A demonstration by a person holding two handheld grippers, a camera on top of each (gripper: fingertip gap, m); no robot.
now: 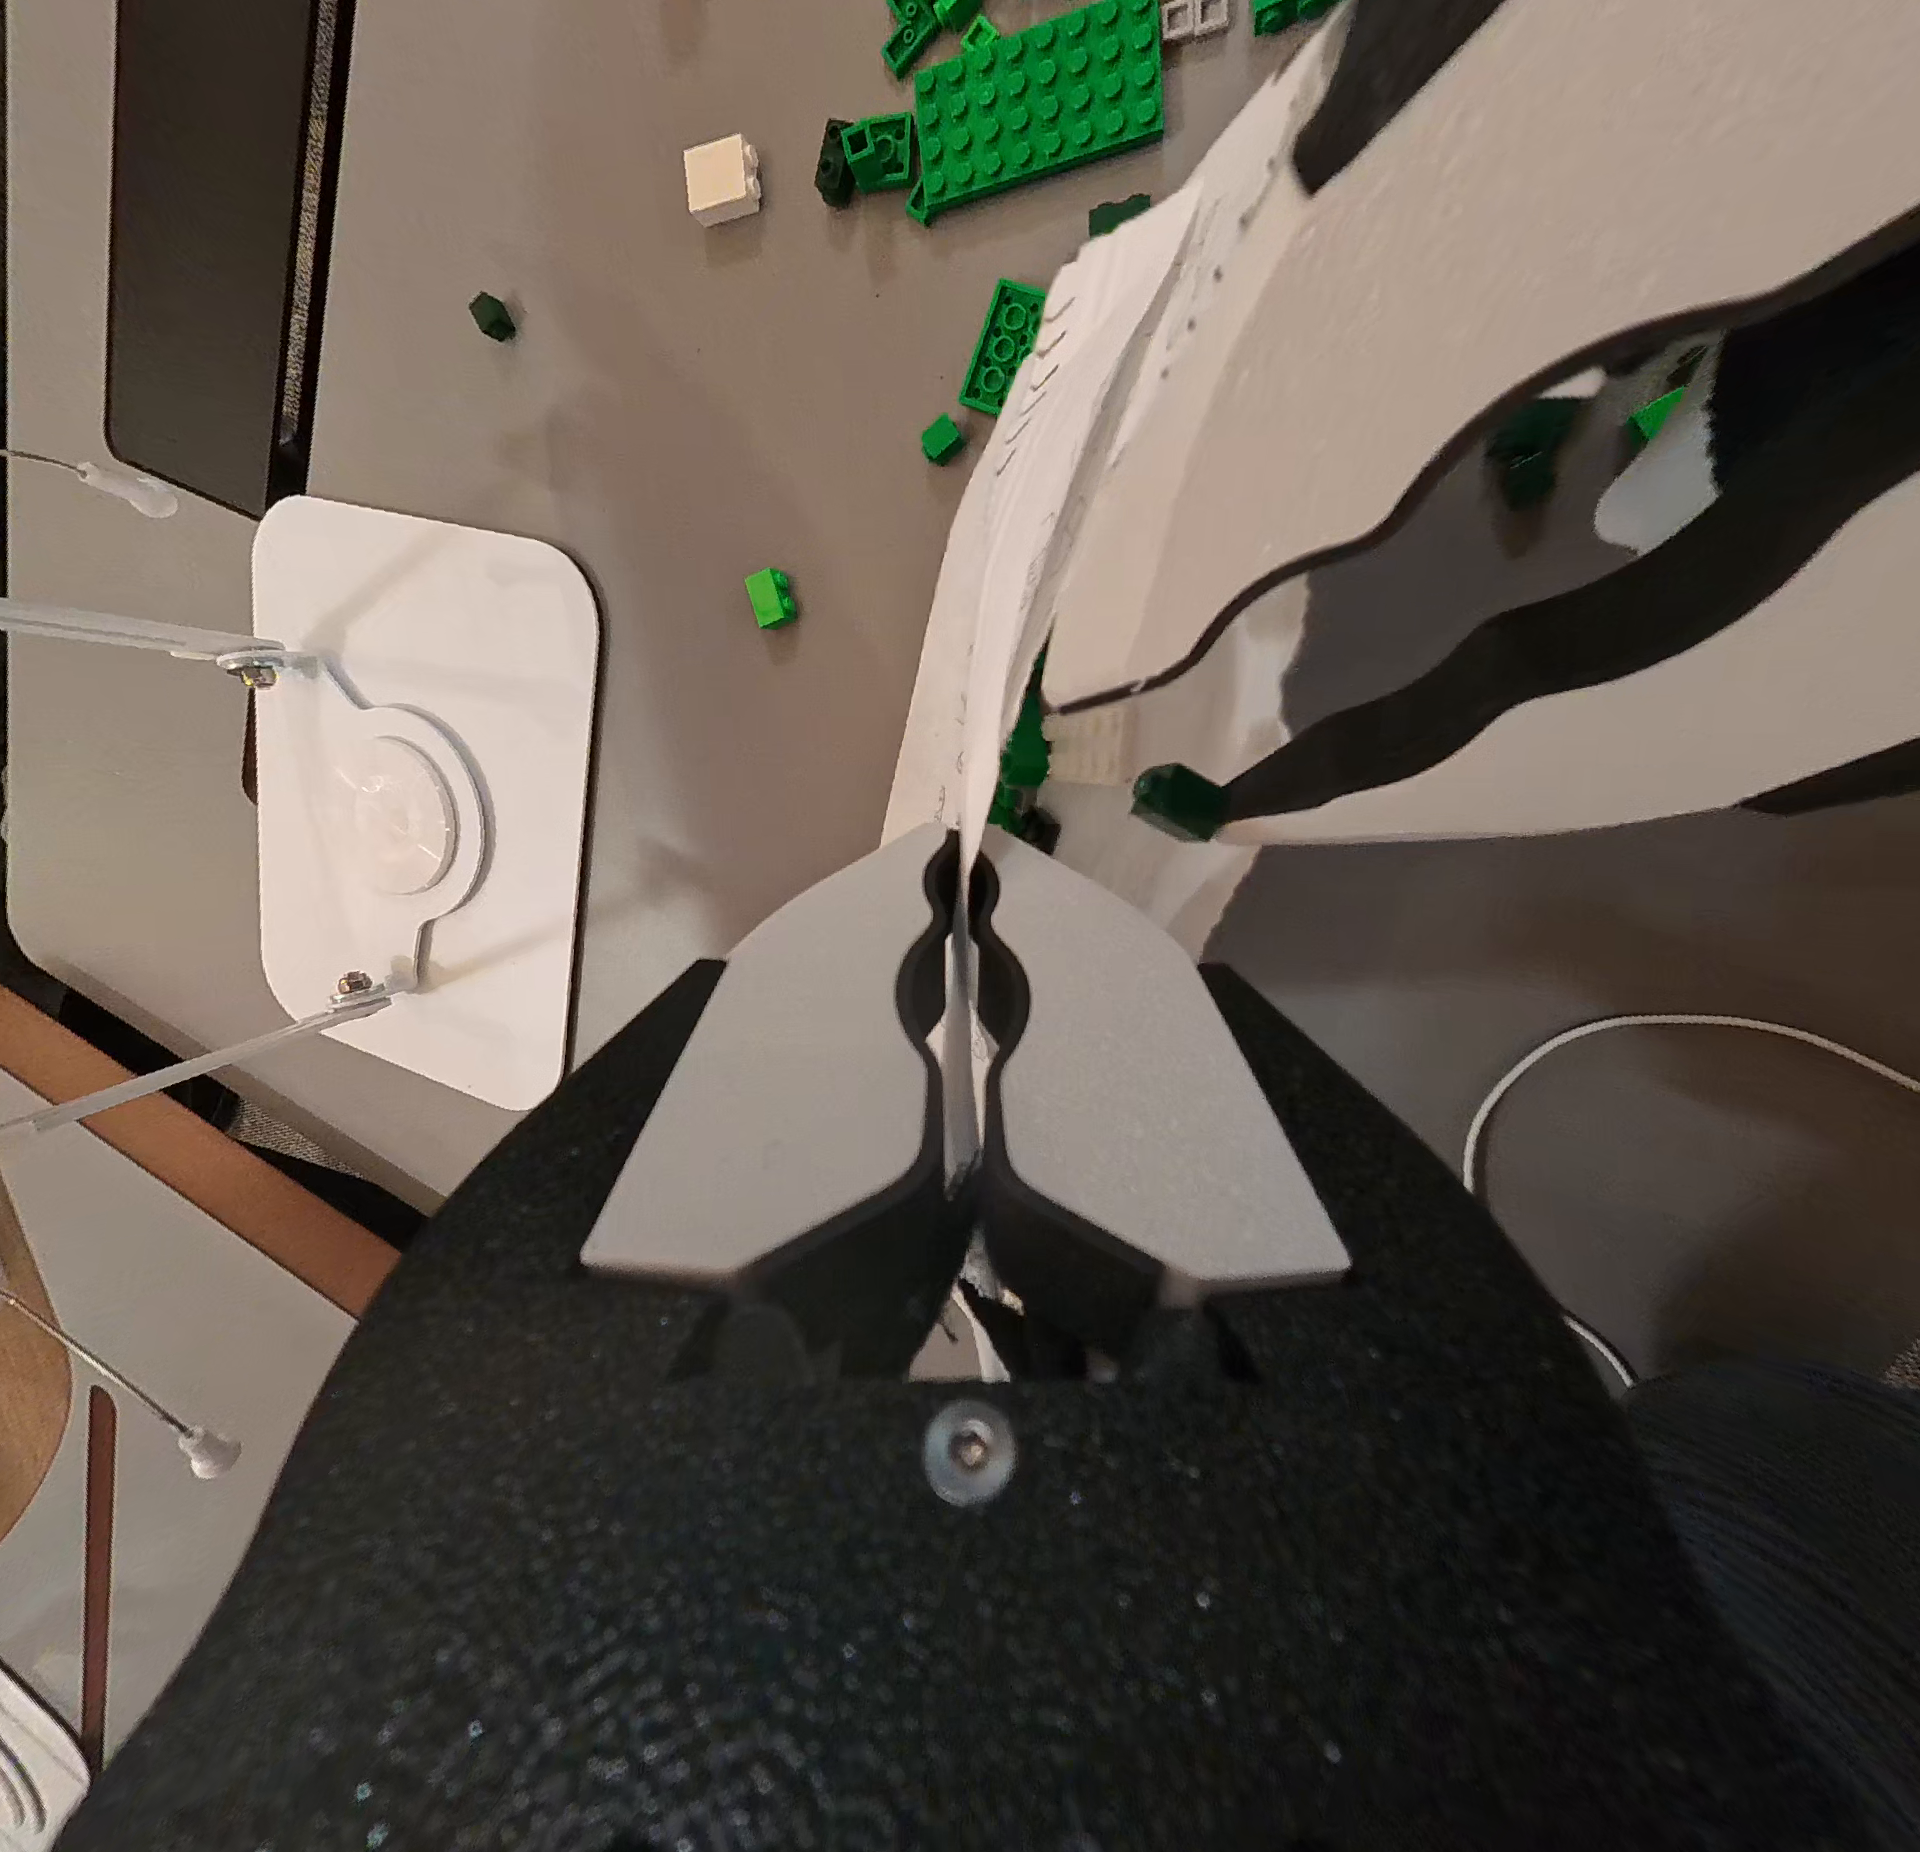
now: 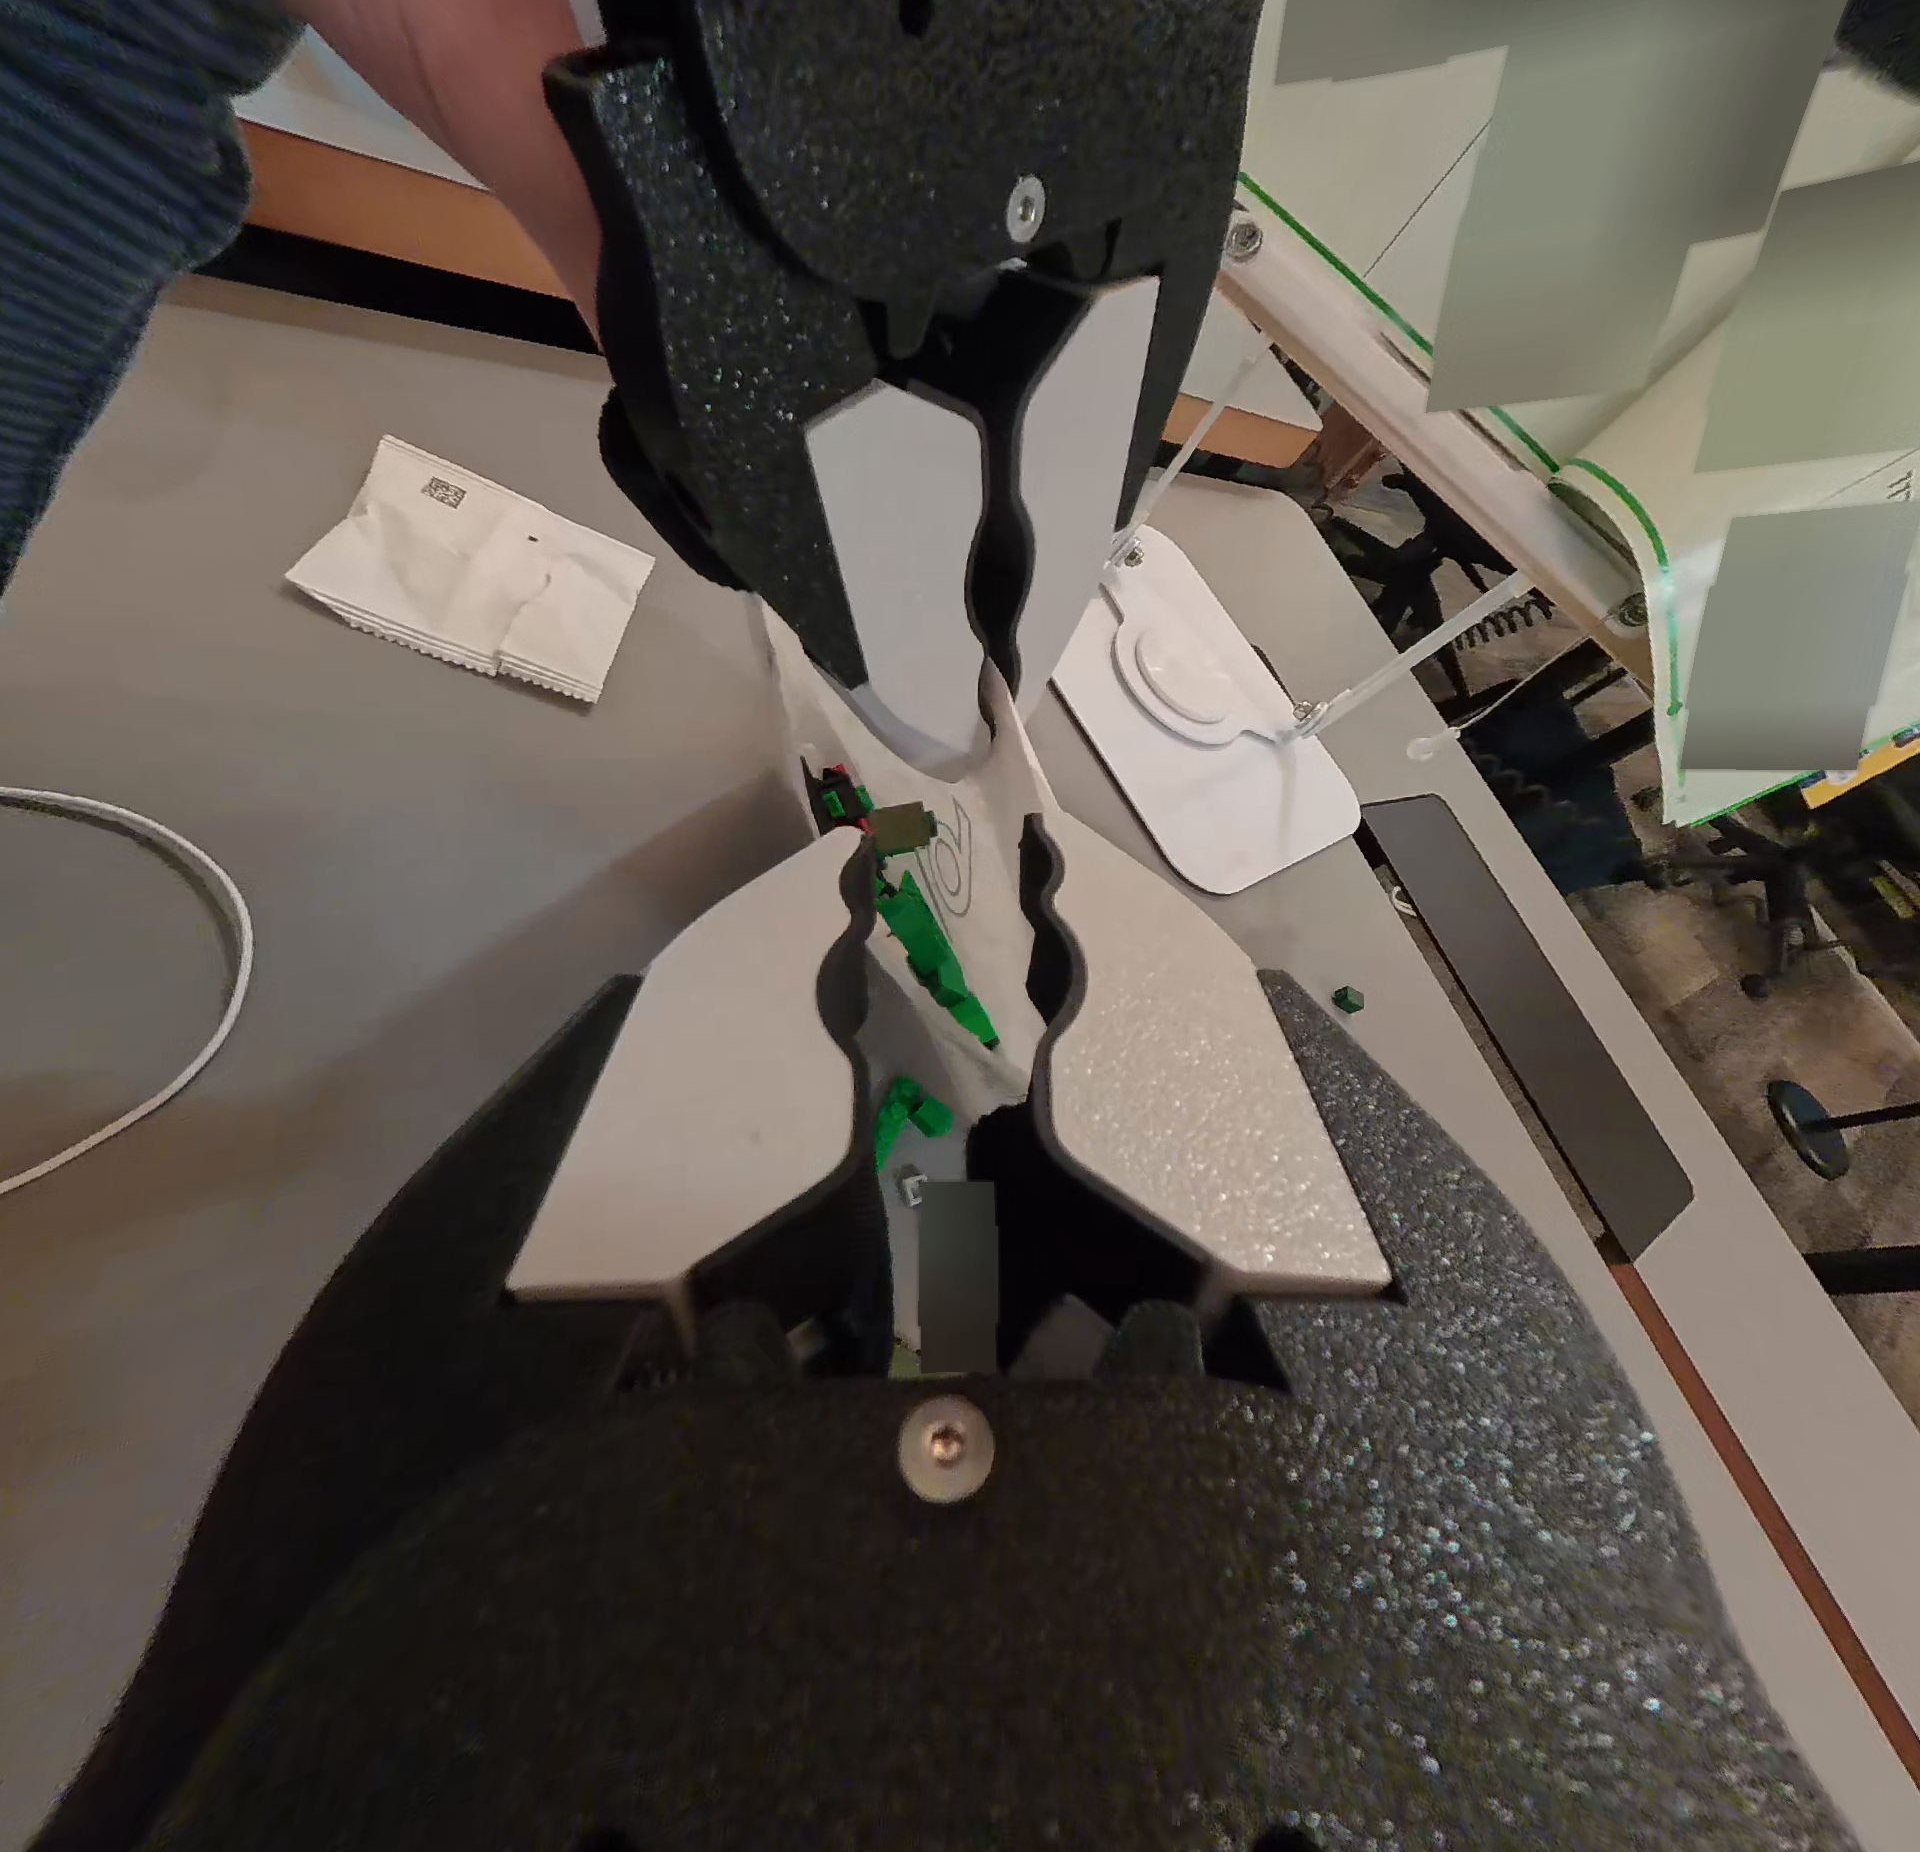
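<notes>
My left gripper (image 1: 958,846) is shut on the edge of a white paper bag (image 1: 1039,452) and holds it up over the grey table (image 1: 623,368). In the right wrist view it (image 2: 987,722) comes down from above, pinching the bag's (image 2: 987,961) top. My right gripper (image 2: 940,846) is open, its jaws on either side of the bag's opening. Green bricks (image 2: 940,971) lie inside the bag between the jaws. In the left wrist view the right gripper (image 1: 1148,758) reaches in from the right, with a dark green brick (image 1: 1174,800) at its lower fingertip.
Loose green bricks, a large green plate (image 1: 1039,103) and a white brick (image 1: 720,179) lie scattered on the table. A white mount plate (image 1: 499,659) sits at the left edge. A second flat white bag (image 2: 468,576) and a white cable (image 2: 208,971) lie on the table. My left and right fingertips are right by each other. From either gripper's tips it is about 20 cm to the large green plate (image 1: 1039,103).
</notes>
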